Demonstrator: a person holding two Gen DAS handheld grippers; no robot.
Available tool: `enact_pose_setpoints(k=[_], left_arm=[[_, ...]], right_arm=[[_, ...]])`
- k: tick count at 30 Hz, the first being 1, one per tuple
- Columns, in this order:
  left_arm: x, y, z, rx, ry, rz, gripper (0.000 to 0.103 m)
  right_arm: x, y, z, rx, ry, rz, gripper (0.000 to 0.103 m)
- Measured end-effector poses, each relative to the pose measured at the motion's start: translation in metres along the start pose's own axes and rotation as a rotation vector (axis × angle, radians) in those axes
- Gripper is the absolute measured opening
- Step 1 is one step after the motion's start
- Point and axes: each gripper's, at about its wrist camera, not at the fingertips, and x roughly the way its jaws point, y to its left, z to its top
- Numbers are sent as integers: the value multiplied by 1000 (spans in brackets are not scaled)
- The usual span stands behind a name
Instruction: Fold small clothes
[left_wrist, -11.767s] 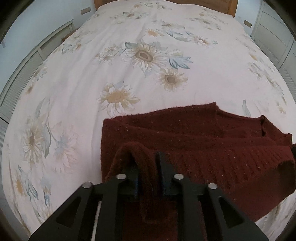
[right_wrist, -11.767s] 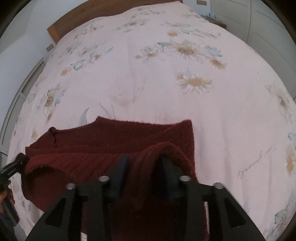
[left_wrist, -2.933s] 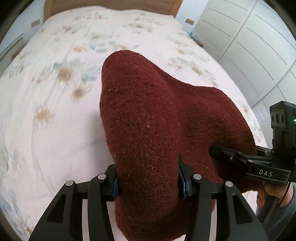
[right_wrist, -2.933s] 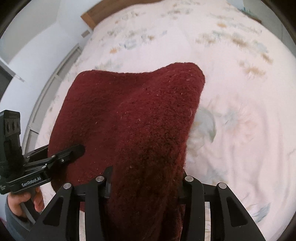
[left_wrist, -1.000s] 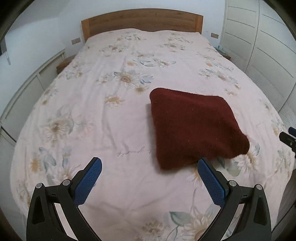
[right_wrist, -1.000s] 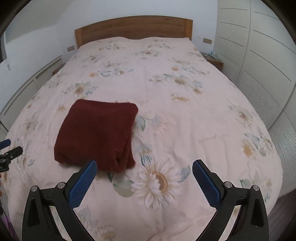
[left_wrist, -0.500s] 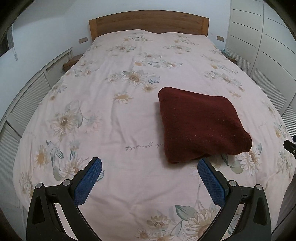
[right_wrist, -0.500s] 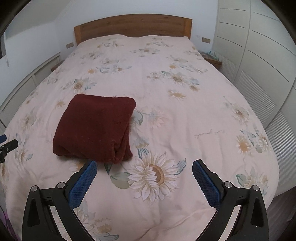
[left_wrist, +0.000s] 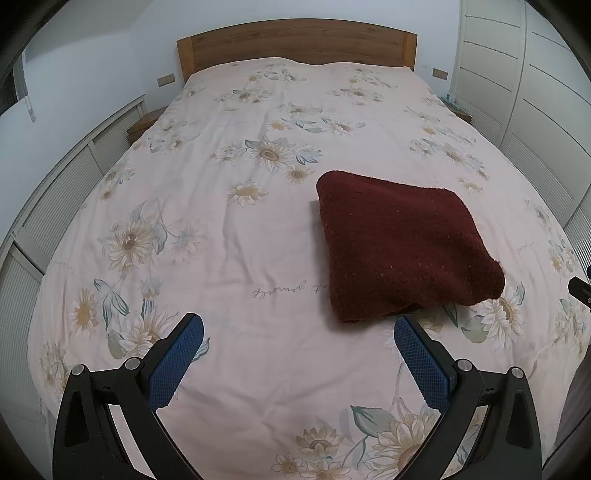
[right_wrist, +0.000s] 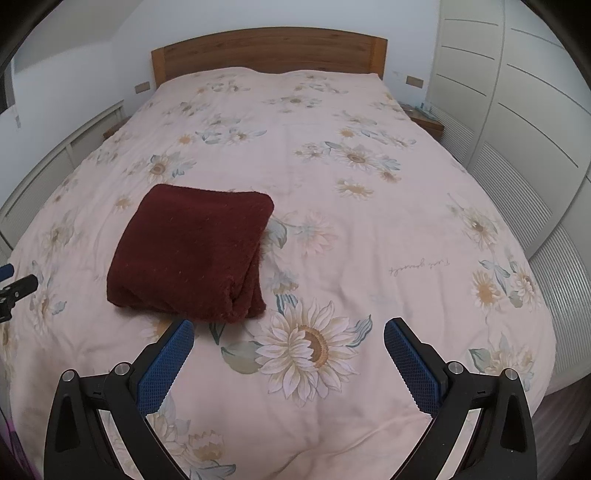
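Observation:
A dark red knitted sweater (left_wrist: 402, 245) lies folded into a thick square on the flowered bedspread (left_wrist: 236, 206). In the right wrist view the sweater (right_wrist: 192, 254) sits left of centre, its stacked fold edges facing the camera. My left gripper (left_wrist: 299, 332) hovers above the bed's near end, open wide, blue pads bare; the sweater is ahead and to its right. My right gripper (right_wrist: 288, 330) is open too, held back from the sweater, which lies ahead to its left. Neither gripper touches the cloth.
A wooden headboard (left_wrist: 295, 46) closes the far end of the bed. White wardrobe doors (right_wrist: 517, 92) run along the right side and louvred panels (left_wrist: 55, 206) along the left. The tip of the other gripper (right_wrist: 18, 286) shows at the right wrist view's left edge.
Both grippers let go of the sweater and opened; it now rests folded on the bed. Over the last second both cameras have pulled slightly back and up.

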Motion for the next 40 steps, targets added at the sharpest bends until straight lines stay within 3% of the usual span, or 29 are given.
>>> enact_pose_setpoints(k=[40], left_arm=[[3,3,-3,55,11,-12,102]], right_arm=[[1,-4,-4,-27,21,4,103]])
